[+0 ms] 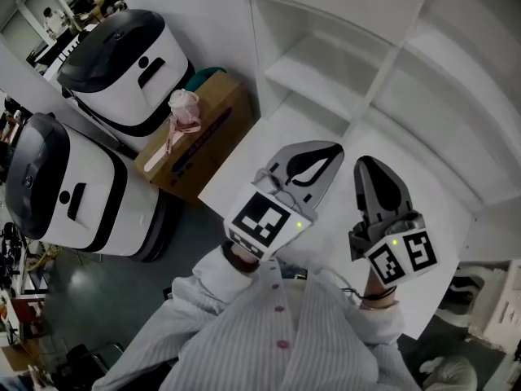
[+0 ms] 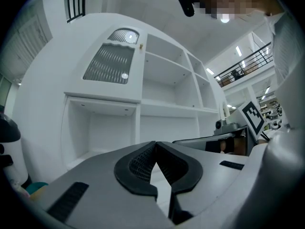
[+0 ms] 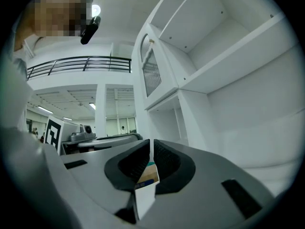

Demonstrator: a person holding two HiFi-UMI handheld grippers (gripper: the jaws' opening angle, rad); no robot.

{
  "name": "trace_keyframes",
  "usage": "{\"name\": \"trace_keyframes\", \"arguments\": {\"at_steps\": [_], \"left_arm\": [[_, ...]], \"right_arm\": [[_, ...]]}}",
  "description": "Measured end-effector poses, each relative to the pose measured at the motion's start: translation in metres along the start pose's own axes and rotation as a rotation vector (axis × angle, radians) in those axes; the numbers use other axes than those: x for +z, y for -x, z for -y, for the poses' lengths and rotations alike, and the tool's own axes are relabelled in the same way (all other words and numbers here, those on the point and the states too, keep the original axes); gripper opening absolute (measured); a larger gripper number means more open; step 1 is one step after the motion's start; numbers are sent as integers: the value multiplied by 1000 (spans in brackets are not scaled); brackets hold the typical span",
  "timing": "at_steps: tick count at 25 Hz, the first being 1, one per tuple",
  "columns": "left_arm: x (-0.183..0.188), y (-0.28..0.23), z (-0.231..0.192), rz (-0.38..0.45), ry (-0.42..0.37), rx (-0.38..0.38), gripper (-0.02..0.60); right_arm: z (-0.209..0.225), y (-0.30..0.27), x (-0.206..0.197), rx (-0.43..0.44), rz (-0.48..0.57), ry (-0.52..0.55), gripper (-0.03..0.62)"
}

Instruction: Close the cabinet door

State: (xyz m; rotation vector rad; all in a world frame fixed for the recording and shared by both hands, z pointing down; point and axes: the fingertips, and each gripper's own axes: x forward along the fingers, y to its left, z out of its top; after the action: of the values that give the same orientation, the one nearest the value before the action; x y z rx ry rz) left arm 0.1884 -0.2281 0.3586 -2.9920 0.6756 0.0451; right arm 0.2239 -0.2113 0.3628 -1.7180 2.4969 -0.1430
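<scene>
The cabinet door (image 2: 112, 60) is up high on the left side of the white cabinet (image 2: 169, 94), right above an open shelf space (image 2: 102, 128). It has slats and a small round-topped window. It stands upright, so its long side runs up and down, and its front faces you. It looks flat against the cabinet, but you cannot be sure it is pushed all the way in.

Your left hand-held gripper (image 1: 330, 155) is closed, its tips touching, with nothing in it. Your right hand-held gripper (image 1: 368, 165) is nearly closed too, with just a thin slit at the tips and nothing between them. Both point level at the cabinet and hang over the white desk (image 1: 444, 243), well below the door and not touching it. A brown box (image 1: 207, 129) sits to the left of the desk.
</scene>
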Motion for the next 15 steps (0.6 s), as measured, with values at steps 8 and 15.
{"name": "trace_keyframes", "arguments": {"at_steps": [8, 15], "left_arm": [[0, 1, -1, -7, -8, 5, 11], [-1, 4, 2, -18, -10, 16, 11]], "right_arm": [[4, 0, 2, 0, -3, 10, 20], [-1, -2, 1, 23, -17, 17, 14]]}}
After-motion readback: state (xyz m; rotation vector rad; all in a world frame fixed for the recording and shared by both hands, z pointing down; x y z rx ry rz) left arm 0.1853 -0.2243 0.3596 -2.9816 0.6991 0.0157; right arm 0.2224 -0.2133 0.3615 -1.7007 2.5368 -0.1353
